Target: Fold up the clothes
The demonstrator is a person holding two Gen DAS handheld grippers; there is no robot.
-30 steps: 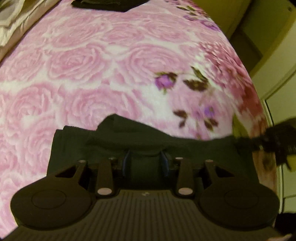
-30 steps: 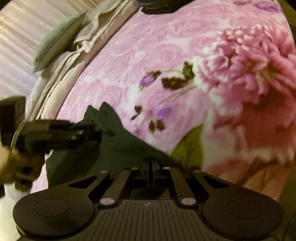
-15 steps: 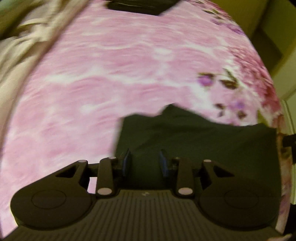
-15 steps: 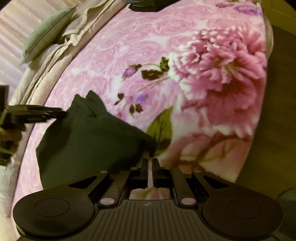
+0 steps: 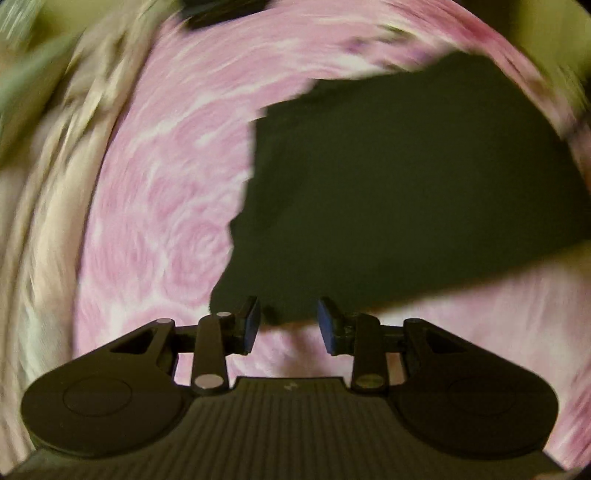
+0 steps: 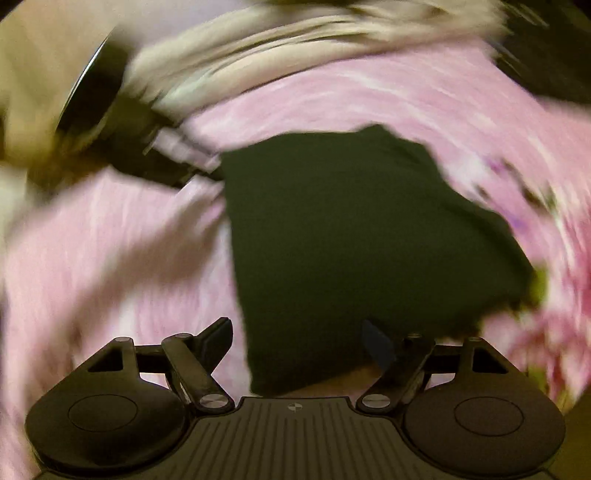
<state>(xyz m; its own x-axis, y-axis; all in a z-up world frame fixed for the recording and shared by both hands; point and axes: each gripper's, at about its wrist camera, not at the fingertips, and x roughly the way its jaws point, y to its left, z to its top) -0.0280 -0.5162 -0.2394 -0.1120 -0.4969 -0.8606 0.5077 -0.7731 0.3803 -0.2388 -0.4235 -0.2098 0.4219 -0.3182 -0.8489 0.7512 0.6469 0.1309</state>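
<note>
Though both views are smeared with blur, a dark green folded garment (image 5: 388, 192) lies flat on the bed's pink rose-print bedspread (image 5: 159, 192); the left tongs (image 5: 289, 325) stand partly apart with blue pads (image 5: 251, 326) just short of the garment's near edge, nothing pinched between them; the right tongs (image 6: 297, 341) have just been opening and now gape wide, their fingers either side of the garment's near corner without pressing it; seen from the right wrist, the left tongs (image 6: 207, 168) reach in from the upper left to the garment's far corner; beige rumpled bedding (image 6: 295, 33) runs along the bedspread's far side.
</note>
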